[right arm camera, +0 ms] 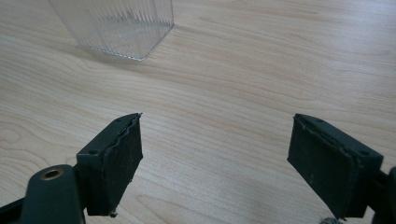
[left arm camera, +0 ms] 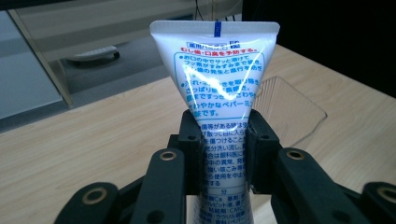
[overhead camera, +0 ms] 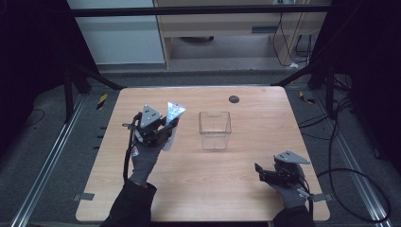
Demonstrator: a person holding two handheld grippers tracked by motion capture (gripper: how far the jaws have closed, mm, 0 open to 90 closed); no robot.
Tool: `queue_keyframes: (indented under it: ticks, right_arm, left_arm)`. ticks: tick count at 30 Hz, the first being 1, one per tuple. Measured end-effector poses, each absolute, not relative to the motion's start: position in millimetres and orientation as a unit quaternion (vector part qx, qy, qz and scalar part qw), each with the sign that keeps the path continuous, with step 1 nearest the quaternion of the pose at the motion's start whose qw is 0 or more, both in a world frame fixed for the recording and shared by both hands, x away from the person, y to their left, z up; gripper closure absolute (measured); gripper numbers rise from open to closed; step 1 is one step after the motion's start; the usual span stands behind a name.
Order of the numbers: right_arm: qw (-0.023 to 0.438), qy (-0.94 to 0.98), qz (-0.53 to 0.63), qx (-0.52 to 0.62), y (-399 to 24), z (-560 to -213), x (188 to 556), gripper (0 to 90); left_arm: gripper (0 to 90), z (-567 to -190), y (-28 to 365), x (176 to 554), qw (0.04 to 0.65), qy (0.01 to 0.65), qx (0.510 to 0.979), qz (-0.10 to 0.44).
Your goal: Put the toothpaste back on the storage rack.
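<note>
A white toothpaste tube (left arm camera: 215, 74) with blue and red print stands upright between my left gripper's (left arm camera: 224, 144) jaws, its crimped end up, and both pads press on its sides. In the high view the left gripper (overhead camera: 156, 128) holds the tube (overhead camera: 174, 112) above the table, left of a clear plastic container (overhead camera: 215, 130). The container's rim (left arm camera: 289, 109) lies just behind the tube in the left gripper view. My right gripper (overhead camera: 262, 172) rests near the front right of the table. Its jaws stand wide apart over bare wood (right arm camera: 215, 154), with the container's corner (right arm camera: 116, 28) ahead.
The wooden table (overhead camera: 198, 189) has a small black round spot (overhead camera: 233, 99) at its back edge. Black frame struts and cables surround the table on the grey floor. A cabinet stands beyond the far edge.
</note>
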State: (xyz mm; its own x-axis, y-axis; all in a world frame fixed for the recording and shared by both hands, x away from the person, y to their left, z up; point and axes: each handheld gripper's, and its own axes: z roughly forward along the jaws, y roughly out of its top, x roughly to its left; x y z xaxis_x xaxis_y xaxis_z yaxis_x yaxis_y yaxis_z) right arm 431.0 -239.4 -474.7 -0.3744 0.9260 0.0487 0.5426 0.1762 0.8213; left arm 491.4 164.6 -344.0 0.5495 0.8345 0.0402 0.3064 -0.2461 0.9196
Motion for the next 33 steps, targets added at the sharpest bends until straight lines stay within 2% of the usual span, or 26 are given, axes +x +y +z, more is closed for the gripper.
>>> queue_keyframes:
  ticks: [12, 33]
  right_arm:
    - [0.238, 0.727, 0.399, 0.505, -238.3, -474.6, 431.8, 17.5]
    - [0.235, 0.726, 0.404, 0.504, -239.3, -475.2, 432.7, 17.5]
  left_arm:
    - [71.3, -330.0, 146.8, 512.8, 0.522, 0.388, 0.705, 0.283]
    - [71.3, -333.6, 108.1, 545.1, 0.557, 0.386, 0.683, 0.271]
